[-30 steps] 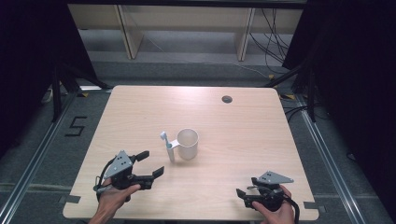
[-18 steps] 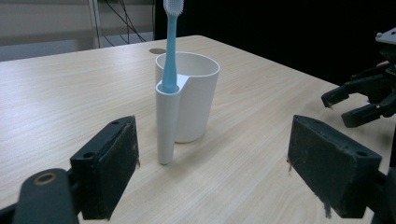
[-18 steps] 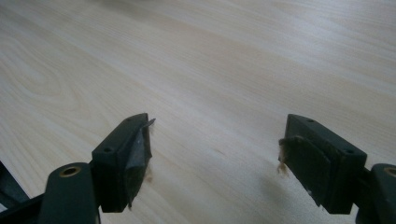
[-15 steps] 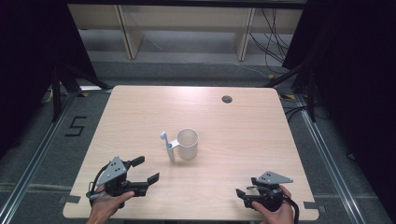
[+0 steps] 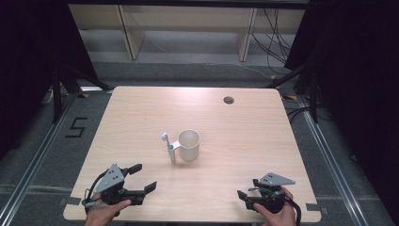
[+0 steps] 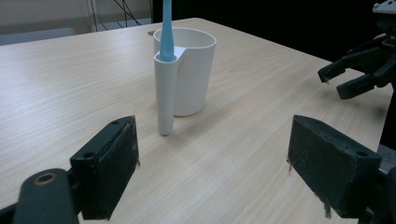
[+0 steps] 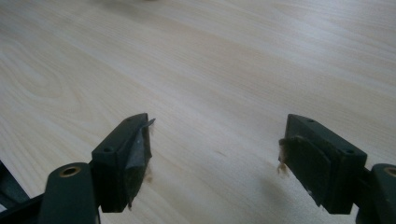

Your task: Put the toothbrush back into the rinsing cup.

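A white cup (image 5: 189,145) (image 6: 190,70) stands upright near the middle of the wooden table (image 5: 141,117). A narrow white tube holder (image 6: 166,91) is joined to its side, and a light blue toothbrush (image 5: 166,141) (image 6: 166,28) stands in it. My left gripper (image 5: 143,178) (image 6: 212,170) is open at the front left, its jaws pointing at the cup from a short distance. My right gripper (image 5: 241,197) (image 7: 215,158) is open at the front right, low over bare wood, with nothing between its jaws. It also shows in the left gripper view (image 6: 338,77).
A small dark round hole (image 5: 228,100) sits in the table near its far edge. Beyond the table stand pale shelf frames (image 5: 188,28) and cables on the floor. A floor mark "5" (image 5: 76,127) lies left of the table.
My left gripper has drawn back toward the front edge of the table, away from the cup. The right gripper, cup and toothbrush have stayed put.
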Demonstrator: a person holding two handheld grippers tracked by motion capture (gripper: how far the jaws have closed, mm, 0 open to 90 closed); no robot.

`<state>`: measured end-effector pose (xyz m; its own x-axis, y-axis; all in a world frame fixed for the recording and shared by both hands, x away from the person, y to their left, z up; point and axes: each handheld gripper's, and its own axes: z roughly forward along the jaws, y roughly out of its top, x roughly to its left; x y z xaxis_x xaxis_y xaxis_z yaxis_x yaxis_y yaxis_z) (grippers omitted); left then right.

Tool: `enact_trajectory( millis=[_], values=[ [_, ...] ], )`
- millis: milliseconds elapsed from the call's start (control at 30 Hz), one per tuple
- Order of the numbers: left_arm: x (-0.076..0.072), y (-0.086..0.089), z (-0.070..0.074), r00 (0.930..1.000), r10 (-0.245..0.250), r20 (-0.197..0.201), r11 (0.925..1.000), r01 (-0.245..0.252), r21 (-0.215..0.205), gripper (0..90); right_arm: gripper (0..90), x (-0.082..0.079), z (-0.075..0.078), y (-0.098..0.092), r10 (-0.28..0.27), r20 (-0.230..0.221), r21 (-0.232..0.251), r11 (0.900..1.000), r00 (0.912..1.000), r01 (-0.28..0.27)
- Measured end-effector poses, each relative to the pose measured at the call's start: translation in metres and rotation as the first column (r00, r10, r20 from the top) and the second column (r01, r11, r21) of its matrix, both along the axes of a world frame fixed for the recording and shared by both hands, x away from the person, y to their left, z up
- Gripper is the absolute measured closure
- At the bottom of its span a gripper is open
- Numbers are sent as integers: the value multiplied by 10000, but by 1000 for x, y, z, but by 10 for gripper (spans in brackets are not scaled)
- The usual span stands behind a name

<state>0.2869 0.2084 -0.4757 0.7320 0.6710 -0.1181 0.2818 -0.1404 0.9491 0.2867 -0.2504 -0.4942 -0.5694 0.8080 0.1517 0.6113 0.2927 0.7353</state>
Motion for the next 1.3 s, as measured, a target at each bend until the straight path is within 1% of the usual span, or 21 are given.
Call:
enact_trajectory(
  millis=[33,133,167,267,300,333,367,400,467,500,633,900,933,1033,1100,1133,1167,1200,1233,1267,1300],
  values=[
    [-1,0,-1,10000,2,-40,10000,-2,25,156,245,2,0,-1,286,164,-120,9995,9995,-284],
    [-3,1,-2,10000,-66,-46,10000,66,39,157,244,2,0,-1,300,189,-124,9995,9994,-298],
    [-5,2,-2,9999,-65,-106,9997,67,230,158,244,2,0,-2,240,274,-202,9995,9993,-235],
    [-8,3,-3,9998,-32,-216,9997,37,226,157,244,2,0,-1,301,169,-102,9995,9994,-299],
    [-8,3,-3,9997,-58,-228,9997,63,242,157,244,2,-1,-1,316,279,-101,9995,9991,-313],
    [-10,3,-4,9996,-62,-260,9997,68,231,157,244,1,1,-1,135,209,-252,9996,9997,-130],
    [-11,3,-4,9996,-81,-283,9997,88,218,157,244,0,0,0,42,118,-117,9999,9999,-41],
    [-12,3,-5,9994,-114,-331,9995,124,302,157,244,1,0,-1,176,234,-233,9996,9996,-170],
    [-14,4,-6,9990,-142,-414,9991,158,385,157,244,1,1,-1,193,208,-215,9996,9996,-188],
    [-15,3,-8,9990,-202,-397,9994,213,277,157,244,0,1,-1,148,146,-218,9997,9998,-145],
    [-22,5,-12,9978,-222,-631,9987,250,442,156,244,0,1,0,150,159,-209,9997,9998,-147],
    [-32,6,-16,9973,-320,-659,9975,361,612,156,244,0,2,0,156,166,-203,9997,9997,-152],
    [-33,7,-16,9975,-309,-634,9964,357,770,156,244,0,2,0,162,174,-188,9997,9997,-158],
    [-37,4,-19,9970,-362,-680,9965,411,727,156,244,0,2,0,184,194,-148,9997,9996,-182],
    [-39,3,-21,9968,-304,-736,9945,375,978,156,244,0,1,0,198,273,-159,9997,9994,-194],
    [-41,1,-22,9957,-264,-890,9914,375,1255,156,244,-1,1,2,124,82,47,9999,9999,-124],
    [-42,1,-22,9953,-205,-951,9895,338,1407,156,244,0,1,1,230,257,-177,9996,9994,-226],
    [-43,1,-23,9950,-278,-955,9873,422,1528,156,244,0,1,1,203,292,-212,9996,9994,-196],
    [-45,1,-23,9949,-267,-974,9875,414,1520,157,244,0,1,1,343,186,-128,9993,9992,-341],
    [-46,0,-24,9950,-265,-961,9896,398,1383,157,244,-1,3,1,290,167,-222,9993,9994,-286],
    [-47,0,-23,9943,-261,-1034,9884,412,1465,157,244,-1,2,1,305,167,-229,9993,9994,-301]
  ],
)
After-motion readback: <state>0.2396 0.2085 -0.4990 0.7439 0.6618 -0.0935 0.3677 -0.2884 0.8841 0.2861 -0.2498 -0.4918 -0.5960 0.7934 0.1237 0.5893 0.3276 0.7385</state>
